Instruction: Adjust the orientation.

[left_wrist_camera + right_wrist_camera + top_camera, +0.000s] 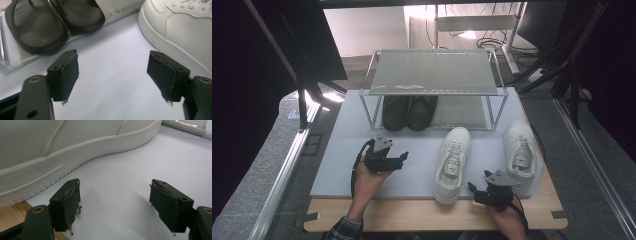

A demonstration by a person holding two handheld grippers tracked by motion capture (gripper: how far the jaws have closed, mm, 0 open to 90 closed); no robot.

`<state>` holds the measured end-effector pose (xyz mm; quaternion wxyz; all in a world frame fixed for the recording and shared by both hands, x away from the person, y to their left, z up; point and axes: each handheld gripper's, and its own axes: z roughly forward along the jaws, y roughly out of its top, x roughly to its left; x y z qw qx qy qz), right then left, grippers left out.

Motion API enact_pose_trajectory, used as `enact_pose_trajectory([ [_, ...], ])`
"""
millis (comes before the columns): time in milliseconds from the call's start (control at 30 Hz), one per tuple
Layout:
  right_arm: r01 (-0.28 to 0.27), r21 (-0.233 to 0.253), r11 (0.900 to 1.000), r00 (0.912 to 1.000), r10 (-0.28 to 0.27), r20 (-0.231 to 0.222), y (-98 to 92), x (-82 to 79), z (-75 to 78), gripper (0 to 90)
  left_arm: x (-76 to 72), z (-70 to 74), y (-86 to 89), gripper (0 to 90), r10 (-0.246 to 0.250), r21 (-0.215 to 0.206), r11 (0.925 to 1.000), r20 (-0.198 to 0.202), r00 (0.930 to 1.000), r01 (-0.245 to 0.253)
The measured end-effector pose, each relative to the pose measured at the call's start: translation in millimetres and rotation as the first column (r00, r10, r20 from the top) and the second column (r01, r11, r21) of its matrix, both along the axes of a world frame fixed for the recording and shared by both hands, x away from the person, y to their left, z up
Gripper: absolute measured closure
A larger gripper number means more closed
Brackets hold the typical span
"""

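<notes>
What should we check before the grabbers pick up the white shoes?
1. Left gripper open with nothing in it: ok.
2. Right gripper open with nothing in it: ok.
3. Both white sneakers, left sneaker and right sneaker, sit upright on the grey mat: ok.
4. Room on the rack's lower shelf beside the dark slippers: ok.
5. Top shelf free: ok.
6. Jaw pads sound: not ok, edges frayed.

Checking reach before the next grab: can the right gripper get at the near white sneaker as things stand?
Probably yes. The right gripper is open, right beside the near sneaker, and the mat between its jaws is bare.
</notes>
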<state>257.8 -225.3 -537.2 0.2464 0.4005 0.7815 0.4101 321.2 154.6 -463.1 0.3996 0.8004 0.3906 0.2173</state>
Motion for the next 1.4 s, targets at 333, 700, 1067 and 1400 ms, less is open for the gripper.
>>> enact_pose_trajectory([
  [333,0.0,0.0,1.0,1.0,0.0,0.0,0.0,-0.1,0.0,24.9,-25.9,-12.4,14.7,14.9,0.016,-0.017,0.9997,-0.002,0.9999,-0.016],
  [700,0.001,0.001,1.0,1.0,-0.001,0.0,0.1,-0.1,0.0,24.9,-47.5,-37.2,32.6,10.5,0.051,-0.028,0.9984,0.018,0.9986,-0.05],
  [1067,0.001,0.0,1.0,1.0,-0.001,0.0,0.1,0.0,0.0,24.9,-61.0,-60.5,47.2,10.5,0.085,-0.039,0.9956,-0.003,0.9964,-0.085],
  [1400,-0.002,0.002,1.0,1.0,0.002,-0.001,-0.1,-0.1,0.0,25.0,-61.3,-76.5,49.5,10.5,0.112,-0.009,0.9937,-0.026,0.9934,-0.112],
])
